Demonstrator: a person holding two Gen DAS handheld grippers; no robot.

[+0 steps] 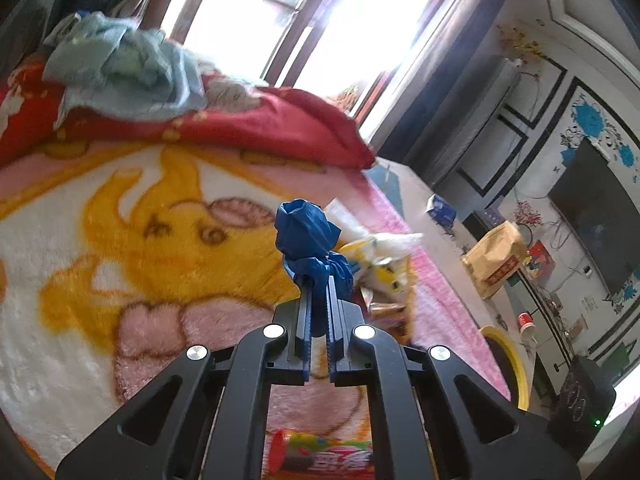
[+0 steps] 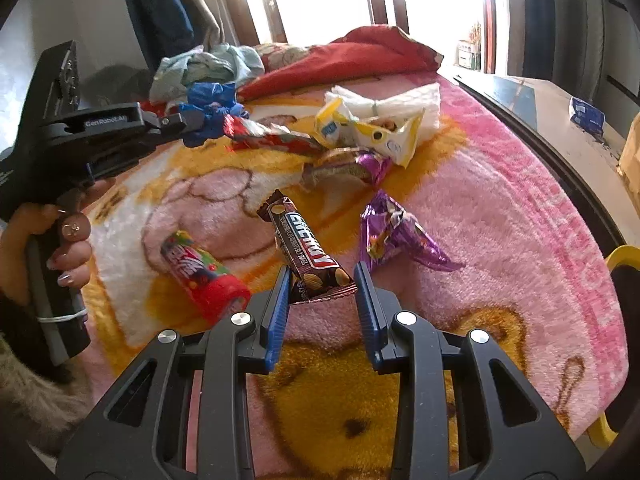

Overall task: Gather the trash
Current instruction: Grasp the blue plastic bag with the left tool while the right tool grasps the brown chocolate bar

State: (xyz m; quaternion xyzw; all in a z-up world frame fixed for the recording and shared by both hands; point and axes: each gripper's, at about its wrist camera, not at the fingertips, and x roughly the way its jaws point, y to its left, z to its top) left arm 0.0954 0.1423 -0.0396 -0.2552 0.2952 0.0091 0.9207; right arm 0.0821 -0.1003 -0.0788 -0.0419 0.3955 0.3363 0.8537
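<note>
The trash lies on the bed (image 2: 500, 208), on a fleece blanket with a cartoon print, mostly toward its far middle part. The left tongs (image 1: 318, 280) are pressed together on a crumpled blue wrapper (image 1: 306, 232), which stands up above the fingertips, clear of the blanket. It looks thin and soft, so it probably weighs almost nothing and can slip out only if the grip loosens.

The right tongs (image 2: 322, 276) stand partly apart around the near end of a brown chocolate bar wrapper (image 2: 306, 248). The left pad touches the edge of it, while the right pad seems to be just beside it, so I judge that the wrapper is not firmly clamped. This wrapper is glossy foil, light and slippery; it looks flat and easy to crush. The crimped end seam is the best place to pinch it, because the smooth middle may slide.

Near it lie a red candy tube (image 2: 204, 276) to the left and a purple foil wrapper (image 2: 396, 236) to the right. Farther away are a yellow and white packet (image 2: 372, 132) and a red striped wrapper (image 2: 272, 140). The tube looks stiffer and rounder, so it may roll on the soft fleece.
</note>
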